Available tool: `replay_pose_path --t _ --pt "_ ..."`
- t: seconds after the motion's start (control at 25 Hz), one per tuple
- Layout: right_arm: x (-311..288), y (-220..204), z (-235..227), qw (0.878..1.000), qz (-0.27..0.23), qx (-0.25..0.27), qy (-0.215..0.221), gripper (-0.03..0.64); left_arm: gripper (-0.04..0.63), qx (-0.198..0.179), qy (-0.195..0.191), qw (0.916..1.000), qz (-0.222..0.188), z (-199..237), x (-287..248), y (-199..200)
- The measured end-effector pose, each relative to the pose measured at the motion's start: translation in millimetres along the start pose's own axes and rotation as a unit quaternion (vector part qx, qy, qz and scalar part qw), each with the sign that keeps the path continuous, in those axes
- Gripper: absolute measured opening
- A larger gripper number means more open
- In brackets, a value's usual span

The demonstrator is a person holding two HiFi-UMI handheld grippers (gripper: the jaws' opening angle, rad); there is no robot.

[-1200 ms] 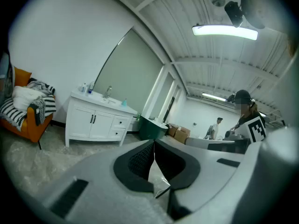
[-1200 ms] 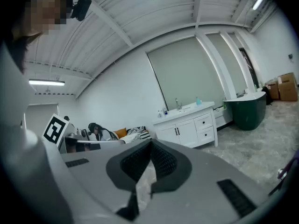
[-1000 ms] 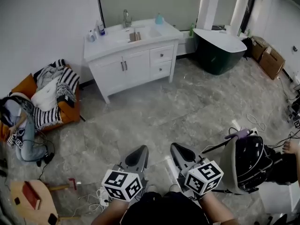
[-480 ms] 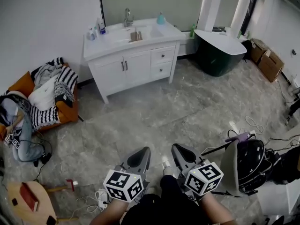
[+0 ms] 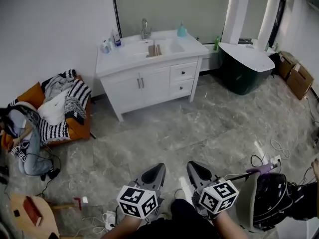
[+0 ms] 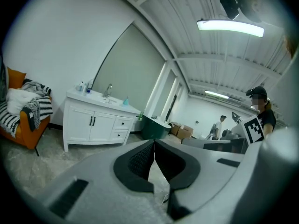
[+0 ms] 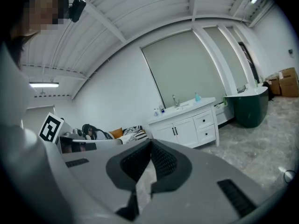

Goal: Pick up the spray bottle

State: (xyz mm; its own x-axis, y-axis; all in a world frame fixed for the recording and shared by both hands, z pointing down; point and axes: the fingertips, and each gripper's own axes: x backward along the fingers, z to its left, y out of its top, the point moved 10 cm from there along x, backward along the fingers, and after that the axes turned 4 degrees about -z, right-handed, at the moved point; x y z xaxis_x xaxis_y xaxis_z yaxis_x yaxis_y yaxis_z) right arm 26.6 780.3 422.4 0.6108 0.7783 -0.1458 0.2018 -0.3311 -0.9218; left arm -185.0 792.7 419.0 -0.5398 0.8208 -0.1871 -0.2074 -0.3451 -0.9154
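Two pairs of grey tongs, left point(image 5: 157, 170) and right point(image 5: 194, 168), are held side by side low over the grey marbled floor point(image 5: 199, 118). Each is clenched tip to tip on nothing and aimed at the white vanity cabinet point(image 5: 149, 81), well apart from it. The spray bottle cannot be singled out at this range. It is judged to be one of the small bottles point(image 5: 110, 41) at the back left corner of the white surface point(image 5: 130, 54), near the chrome tap point(image 5: 145, 28), or else the teal bottle point(image 5: 182, 30) at the back right. The step in hand is judged to be the approach: close on the surface squarely, identify the trigger head, then release one pair of tongs before reaching the bottle's body, so that neighbouring bottles are not toppled. Room, left to right: an orange armchair point(image 5: 79, 128) heaped with striped and white clothes point(image 5: 62, 96), the vanity against the pale wall point(image 5: 50, 24), a dark green bathtub point(image 5: 244, 71), brown cardboard boxes point(image 5: 299, 76).
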Motion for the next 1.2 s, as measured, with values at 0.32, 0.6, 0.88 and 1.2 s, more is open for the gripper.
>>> replay_pose_path --t 0.32,0.6,0.88,1.2 --pt "-35.8 34.5 -66.2 1.000 0.006 0.016 0.015 0.006 0.006 -0.004 0.011 0.9998 -0.015 1.7 -81.5 24.9" --pt "-59.8 57.2 -128.2 1.000 0.012 0.016 0.016 0.006 0.006 -0.005 0.005 0.9997 -0.024 -3.4 -154.3 37.3" --pt "-87.9 71.2 -164.4 1.000 0.015 0.009 0.012 0.006 0.006 -0.002 0.007 0.9999 -0.012 10.3 -200.9 50.0" --pt "-132.6 90.7 -195.5 1.000 0.014 0.011 -0.007 0.006 0.006 -0.003 -0.011 0.9997 -0.019 41.8 -255.6 74.5"
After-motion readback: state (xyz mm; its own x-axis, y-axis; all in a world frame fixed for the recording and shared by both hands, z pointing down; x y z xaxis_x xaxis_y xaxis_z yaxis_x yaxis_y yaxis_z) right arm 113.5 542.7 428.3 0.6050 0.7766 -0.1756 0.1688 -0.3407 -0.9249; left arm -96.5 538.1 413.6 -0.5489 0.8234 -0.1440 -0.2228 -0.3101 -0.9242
